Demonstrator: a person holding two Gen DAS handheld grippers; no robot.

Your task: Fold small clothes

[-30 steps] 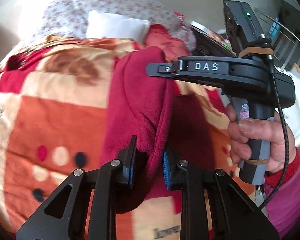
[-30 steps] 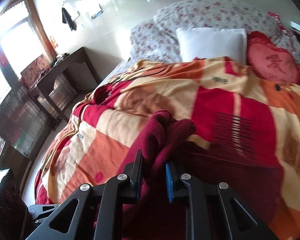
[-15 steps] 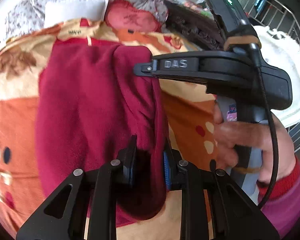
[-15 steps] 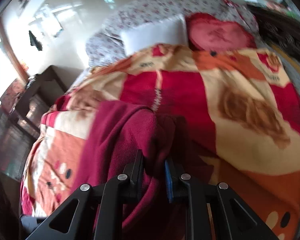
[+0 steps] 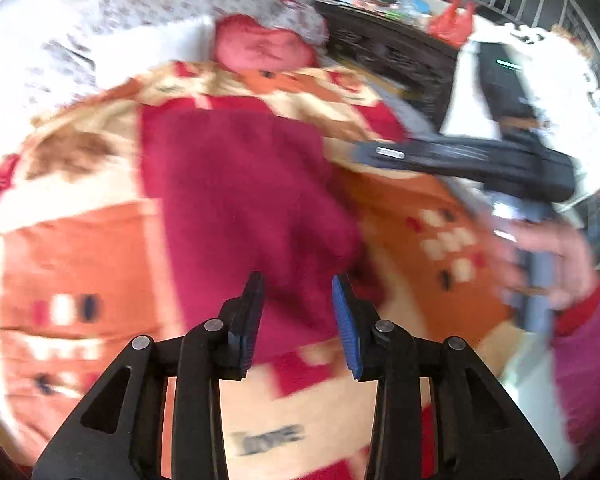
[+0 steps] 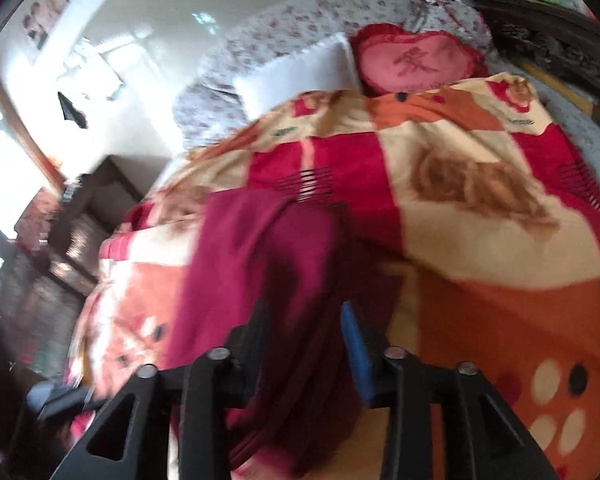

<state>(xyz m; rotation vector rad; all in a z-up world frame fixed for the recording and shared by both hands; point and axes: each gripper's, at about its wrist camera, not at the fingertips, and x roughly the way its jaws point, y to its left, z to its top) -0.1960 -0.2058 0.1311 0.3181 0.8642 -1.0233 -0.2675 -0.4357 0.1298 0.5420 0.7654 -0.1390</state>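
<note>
A dark red fleece garment [image 5: 236, 184] lies spread flat on the patterned bed blanket [image 5: 72, 248]; it also shows in the right wrist view [image 6: 260, 264]. My left gripper [image 5: 298, 312] is open, its jaws parted just above the garment's near edge, holding nothing. My right gripper [image 6: 304, 332] is open too, over the garment's near right edge. In the left wrist view the right gripper's body [image 5: 472, 156] hovers to the right of the garment, held by a hand. Both views are motion-blurred.
A white pillow [image 6: 296, 72] and a red heart cushion [image 6: 416, 60] lie at the bed's head. A dark carved cabinet [image 5: 388, 56] stands right of the bed, a dark side table [image 6: 80, 216] left of it. A metal railing [image 5: 560, 12] is at far right.
Both grippers held the garment lifted and bunched; now both have opened and let it go. The garment lies flat on the blanket and the right gripper has drawn away to the right.
</note>
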